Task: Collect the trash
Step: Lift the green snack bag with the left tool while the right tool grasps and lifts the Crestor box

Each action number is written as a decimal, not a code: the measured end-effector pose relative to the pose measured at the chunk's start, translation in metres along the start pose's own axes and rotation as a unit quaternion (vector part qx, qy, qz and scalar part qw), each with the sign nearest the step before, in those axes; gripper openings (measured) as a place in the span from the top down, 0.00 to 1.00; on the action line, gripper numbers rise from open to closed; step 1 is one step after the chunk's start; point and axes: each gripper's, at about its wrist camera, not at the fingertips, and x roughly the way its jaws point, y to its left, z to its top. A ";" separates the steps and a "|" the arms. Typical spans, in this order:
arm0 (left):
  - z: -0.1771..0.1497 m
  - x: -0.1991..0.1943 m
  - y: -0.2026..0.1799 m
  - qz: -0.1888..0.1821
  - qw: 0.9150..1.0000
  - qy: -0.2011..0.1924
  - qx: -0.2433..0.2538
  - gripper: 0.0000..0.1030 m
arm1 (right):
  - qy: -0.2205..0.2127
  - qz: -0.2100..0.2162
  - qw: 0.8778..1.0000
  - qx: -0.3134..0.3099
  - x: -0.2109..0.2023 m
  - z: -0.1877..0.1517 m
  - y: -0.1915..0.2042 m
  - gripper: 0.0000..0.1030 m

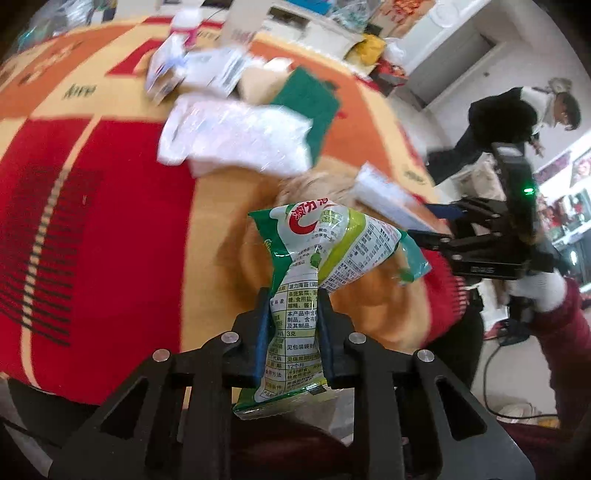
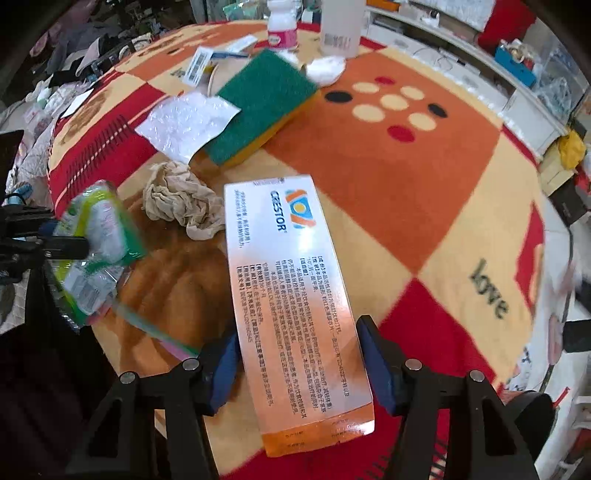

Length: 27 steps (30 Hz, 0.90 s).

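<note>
My left gripper (image 1: pixel 291 295) is shut on a green and white snack wrapper (image 1: pixel 325 243) and holds it above the patterned table cloth (image 1: pixel 92 221). The wrapper also shows at the left of the right wrist view (image 2: pixel 99 236). My right gripper (image 2: pixel 297 332) is shut on a long white and orange medicine box (image 2: pixel 291 295), with both blue pads against its sides. That box shows in the left wrist view (image 1: pixel 388 199) beside the right gripper (image 1: pixel 436 229). A crumpled beige paper (image 2: pixel 184 203) lies on the cloth just left of the box.
A green and yellow sponge (image 2: pixel 262 107), a clear plastic bag (image 2: pixel 184 122), a white tissue (image 2: pixel 325 70), a pink-labelled bottle (image 2: pixel 282 26) and barcode scraps (image 2: pixel 199 64) lie farther back. A person in black (image 1: pixel 517 122) stands beyond the table.
</note>
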 end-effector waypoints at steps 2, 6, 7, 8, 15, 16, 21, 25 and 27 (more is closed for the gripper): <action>0.006 -0.011 -0.013 -0.009 1.000 -0.011 0.012 0.80 | -0.005 -0.007 1.000 0.007 -0.005 -0.002 -0.004 0.43; 0.018 -0.013 -0.034 -0.015 0.999 -0.021 0.034 0.81 | -0.011 -0.023 0.999 0.019 -0.019 -0.019 -0.018 0.43; 0.022 -0.010 -0.039 -0.017 0.999 -0.020 0.036 0.81 | -0.011 -0.027 0.999 0.023 -0.022 -0.018 -0.023 0.44; 0.022 -0.009 -0.039 -0.019 0.999 -0.019 0.036 0.81 | -0.010 -0.029 0.999 0.027 -0.023 -0.022 -0.025 0.44; 0.025 -0.004 -0.053 -0.021 0.999 -0.017 0.047 0.81 | 0.017 0.001 0.997 0.070 -0.012 -0.047 -0.037 0.40; 0.026 -0.004 -0.053 -0.021 0.999 -0.017 0.046 0.81 | 0.018 0.002 0.997 0.073 -0.009 -0.047 -0.038 0.39; 0.025 -0.005 -0.051 -0.016 0.999 -0.017 0.040 0.81 | 0.015 0.012 0.997 0.075 0.000 -0.036 -0.033 0.39; 0.022 -0.011 -0.047 -0.013 0.999 -0.020 0.036 0.81 | 0.020 0.011 0.997 0.070 0.009 -0.029 -0.030 0.32; 0.021 -0.011 -0.045 -0.014 0.999 -0.019 0.032 0.81 | 0.016 0.004 0.997 0.069 0.012 -0.028 -0.030 0.36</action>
